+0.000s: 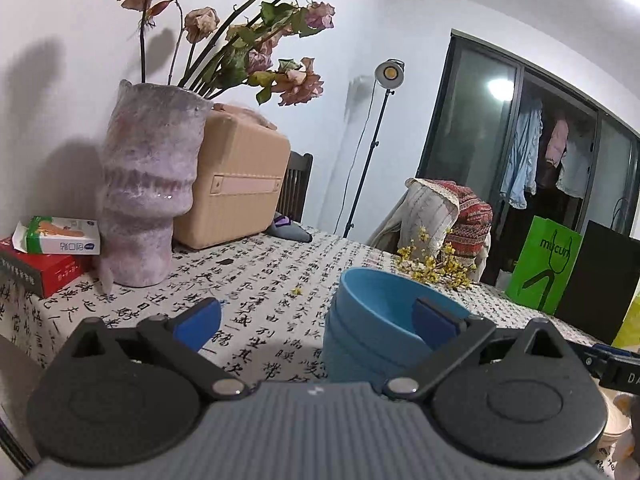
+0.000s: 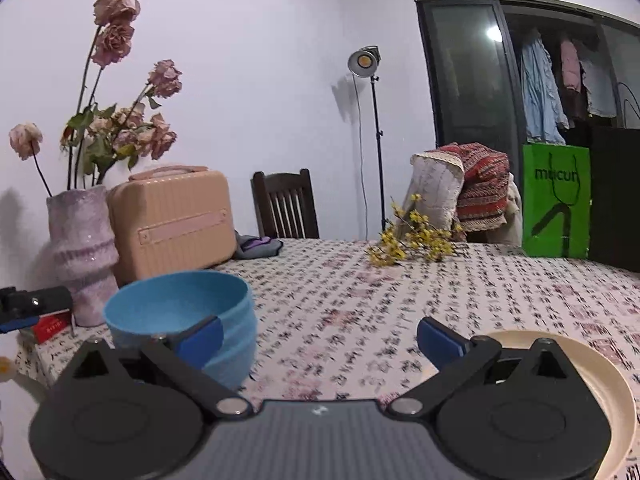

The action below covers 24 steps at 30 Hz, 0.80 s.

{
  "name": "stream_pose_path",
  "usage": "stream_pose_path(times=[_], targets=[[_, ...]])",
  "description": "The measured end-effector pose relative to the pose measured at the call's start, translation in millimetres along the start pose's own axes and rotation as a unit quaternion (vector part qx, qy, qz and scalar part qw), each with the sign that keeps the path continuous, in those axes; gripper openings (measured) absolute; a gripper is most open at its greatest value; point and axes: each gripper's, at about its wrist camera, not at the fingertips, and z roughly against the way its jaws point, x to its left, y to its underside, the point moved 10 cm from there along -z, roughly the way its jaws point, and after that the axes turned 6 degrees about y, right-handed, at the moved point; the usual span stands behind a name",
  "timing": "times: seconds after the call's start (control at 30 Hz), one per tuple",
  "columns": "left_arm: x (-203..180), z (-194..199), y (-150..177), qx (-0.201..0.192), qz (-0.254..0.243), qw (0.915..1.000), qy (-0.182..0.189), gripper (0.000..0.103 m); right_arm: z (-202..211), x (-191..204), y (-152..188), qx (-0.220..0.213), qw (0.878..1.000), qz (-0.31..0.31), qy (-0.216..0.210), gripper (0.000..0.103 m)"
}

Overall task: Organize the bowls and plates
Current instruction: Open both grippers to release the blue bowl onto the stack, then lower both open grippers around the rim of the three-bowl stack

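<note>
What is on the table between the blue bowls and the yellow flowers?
Nothing but bare tablecloth. The right wrist view shows it best: the blue bowls stand near left, the yellow flowers lie at the far edge, with only printed cloth between them.

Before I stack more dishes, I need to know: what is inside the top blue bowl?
The blue bowl tops a nested stack of blue bowls, and what shows of its inside looks empty. The left gripper finger and the near rim hide its bottom.
</note>
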Motion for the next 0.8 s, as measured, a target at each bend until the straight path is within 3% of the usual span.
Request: stream_pose_path(times=[0.8], targets=[[-11.9, -6.8, 10.5, 0.011, -0.015, 0.9998, 0.009, 0.103, -5.8, -0.5, 10.2, 0.019, 1.000, -0.010, 0.001, 0.103]])
